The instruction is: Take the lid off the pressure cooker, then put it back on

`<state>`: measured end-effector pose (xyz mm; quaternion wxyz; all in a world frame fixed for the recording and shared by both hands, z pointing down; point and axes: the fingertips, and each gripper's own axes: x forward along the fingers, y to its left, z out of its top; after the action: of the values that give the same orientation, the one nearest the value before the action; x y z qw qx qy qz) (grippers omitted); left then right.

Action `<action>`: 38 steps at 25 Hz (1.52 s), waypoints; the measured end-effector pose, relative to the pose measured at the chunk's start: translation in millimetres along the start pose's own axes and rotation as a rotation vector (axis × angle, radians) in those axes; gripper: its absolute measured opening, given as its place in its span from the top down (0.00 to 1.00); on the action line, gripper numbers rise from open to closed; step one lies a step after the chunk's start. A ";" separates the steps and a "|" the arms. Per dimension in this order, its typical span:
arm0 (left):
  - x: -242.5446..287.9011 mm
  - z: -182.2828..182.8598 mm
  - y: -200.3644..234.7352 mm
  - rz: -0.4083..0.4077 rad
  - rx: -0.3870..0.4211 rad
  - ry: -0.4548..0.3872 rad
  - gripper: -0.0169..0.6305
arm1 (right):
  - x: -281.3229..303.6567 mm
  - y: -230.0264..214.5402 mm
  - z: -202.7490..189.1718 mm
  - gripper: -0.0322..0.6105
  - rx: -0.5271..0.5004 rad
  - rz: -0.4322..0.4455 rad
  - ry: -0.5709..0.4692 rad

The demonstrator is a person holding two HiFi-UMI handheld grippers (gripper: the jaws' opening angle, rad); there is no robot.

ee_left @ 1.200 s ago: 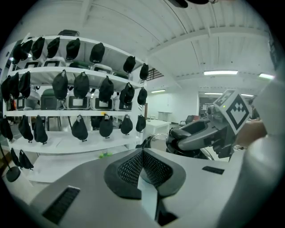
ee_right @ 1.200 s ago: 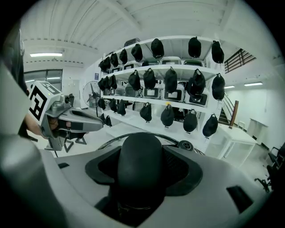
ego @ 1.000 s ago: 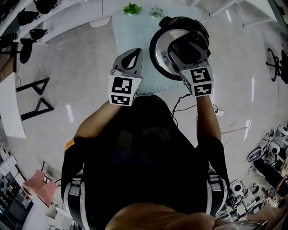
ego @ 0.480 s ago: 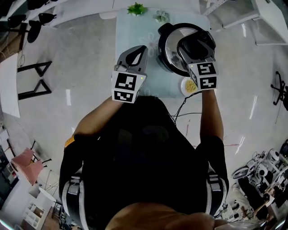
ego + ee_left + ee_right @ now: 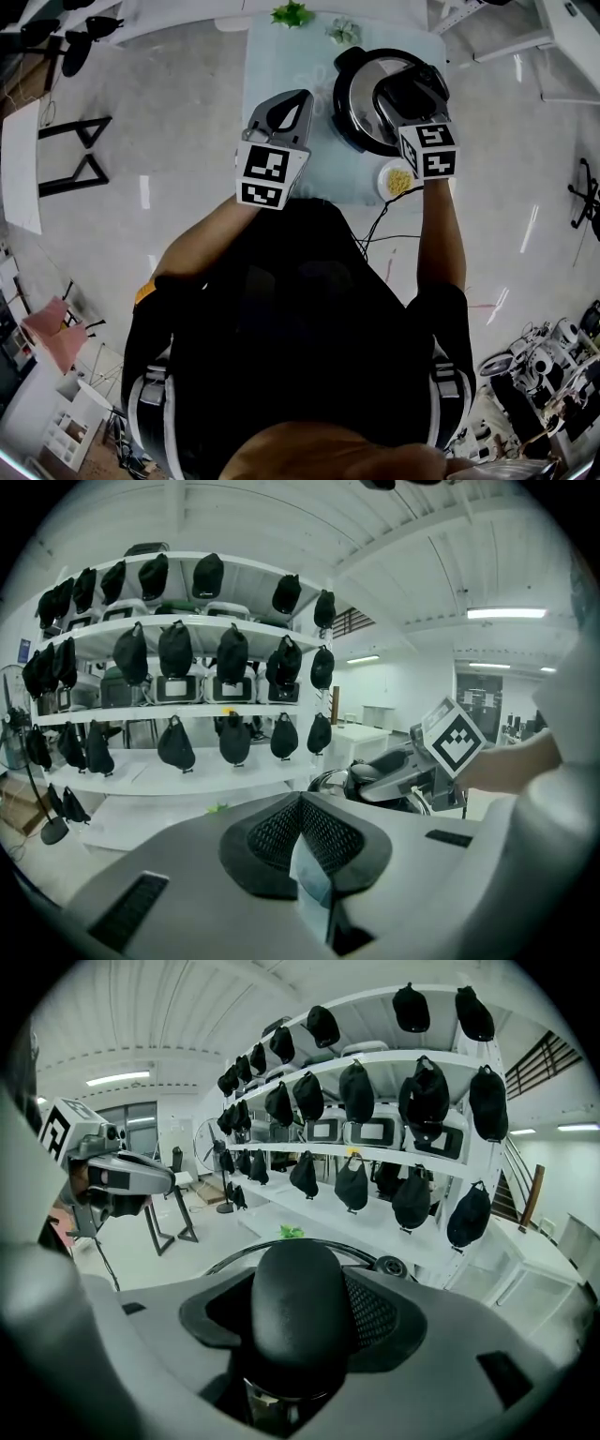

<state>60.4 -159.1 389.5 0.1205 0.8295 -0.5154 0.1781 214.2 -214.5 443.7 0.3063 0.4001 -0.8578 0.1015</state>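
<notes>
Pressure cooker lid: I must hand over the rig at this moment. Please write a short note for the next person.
Left gripper: shut, empty, over the table beside the cooker.
Right gripper: shut on the handle of the lid.
Lid: on the cooker, apparently seated; whether it is locked cannot be told.
Done: a second ago the lid was held off the cooker; now it is back on.
Left: probably check the seating, then release.

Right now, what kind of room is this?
Probably a lab or workshop, not a kitchen: white shelving hung with black caps, a pressure cooker on a lone table, equipment piled on the floor.
</notes>
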 end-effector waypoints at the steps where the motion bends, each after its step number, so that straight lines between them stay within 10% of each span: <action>1: 0.5 0.4 0.2 -0.008 0.003 -0.001 0.96 | 0.9 -0.1 -1.0 0.50 0.008 0.002 0.000; 16: 9.8 -0.9 -9.0 -0.063 0.010 -0.003 0.96 | 5.3 -3.6 -0.4 0.49 0.003 0.077 0.000; 38: 7.6 -0.8 -13.1 -0.101 0.026 -0.018 0.96 | 15.4 -16.6 -12.1 0.50 0.238 -0.206 0.070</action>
<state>75.1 -159.2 393.2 0.1137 0.8576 -0.4716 0.1710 224.4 -230.0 461.5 0.2953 0.5157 -0.7828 0.1846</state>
